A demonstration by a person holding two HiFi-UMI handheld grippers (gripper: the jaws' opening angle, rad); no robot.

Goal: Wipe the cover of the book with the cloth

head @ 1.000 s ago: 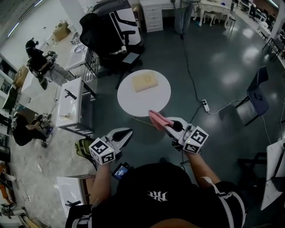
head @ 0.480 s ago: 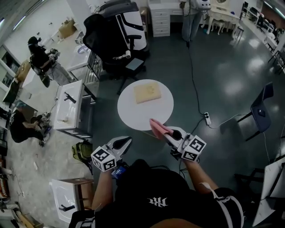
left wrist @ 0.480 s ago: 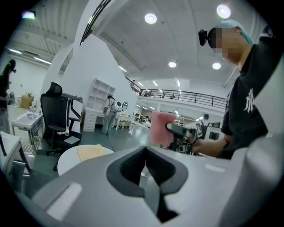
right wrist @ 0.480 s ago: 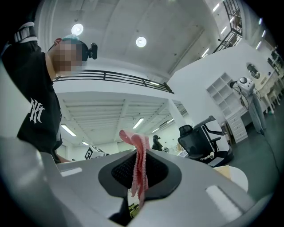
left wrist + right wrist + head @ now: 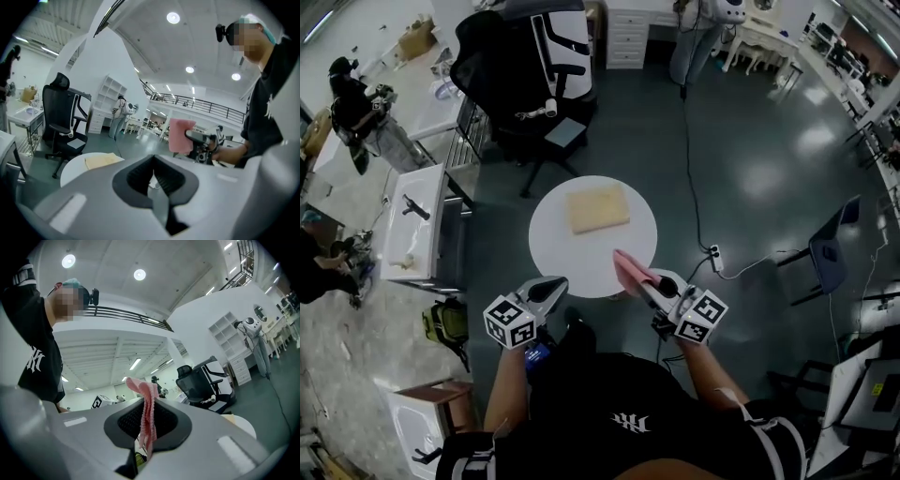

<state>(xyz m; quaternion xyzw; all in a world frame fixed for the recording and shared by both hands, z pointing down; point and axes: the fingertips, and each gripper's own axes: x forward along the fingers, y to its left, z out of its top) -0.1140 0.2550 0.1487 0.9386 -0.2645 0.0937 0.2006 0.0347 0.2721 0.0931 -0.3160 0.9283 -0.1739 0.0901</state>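
nearest the camera, the right gripper (image 5: 645,278) is clamping its fingers on one pink cloth (image 5: 627,265), holding it up at the near edge of the one round table (image 5: 553,251), seemingly ready to wipe. the left gripper (image 5: 549,285), fingers pressed together on nothing, is hovering alongside, perhaps to steady the work. farther on, one tan book (image 5: 598,208) is lying flat mid-table, not yet touched.

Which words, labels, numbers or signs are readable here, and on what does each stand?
None can be read for certain.
Black shirt: white emblem of interlaced letters, too blurred to read.
Left tool and right tool: square black-and-white markers, no words.
Book and cloth: no print visible.
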